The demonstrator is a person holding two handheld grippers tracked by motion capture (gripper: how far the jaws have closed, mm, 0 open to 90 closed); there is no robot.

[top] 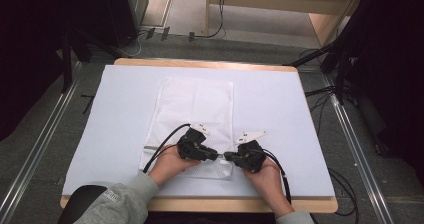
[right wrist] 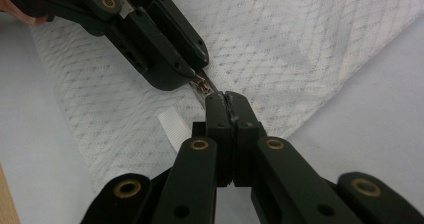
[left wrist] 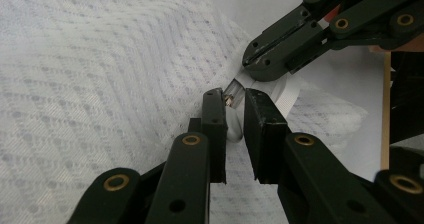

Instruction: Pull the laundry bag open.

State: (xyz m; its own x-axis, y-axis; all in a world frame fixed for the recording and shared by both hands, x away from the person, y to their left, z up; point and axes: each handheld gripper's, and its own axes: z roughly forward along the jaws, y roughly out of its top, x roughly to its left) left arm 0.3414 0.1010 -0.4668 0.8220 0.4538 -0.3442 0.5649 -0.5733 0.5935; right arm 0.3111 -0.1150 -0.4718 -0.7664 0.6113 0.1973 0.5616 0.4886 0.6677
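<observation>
From the high view, the white mesh bag (top: 192, 126) lies flat on the white-covered bench (top: 280, 104), running from the middle toward the near edge. I work at its near right corner because that is where the zipper ends. My left gripper (top: 216, 155) and right gripper (top: 229, 156) meet tip to tip there, both hands resting low by the near edge so I can steady such small parts.

In the left gripper view, my jaws stand a little apart around the small metal zipper pull (left wrist: 231, 95). The pads do not look pressed on it, so I judge this gripper is lining up to take the pull, not yet holding it. The right gripper (left wrist: 260, 69) comes in from the upper right, clamped on the white tape (left wrist: 285, 91) at the bag's corner.

In the right gripper view, my jaws are closed tight on the end of the zipper (right wrist: 206, 88), pinning the fabric so it will not bunch when the pull is drawn. The left gripper (right wrist: 192, 74) noses in from the upper left. A loose white tab (right wrist: 172, 124) lies just beside my jaws.
</observation>
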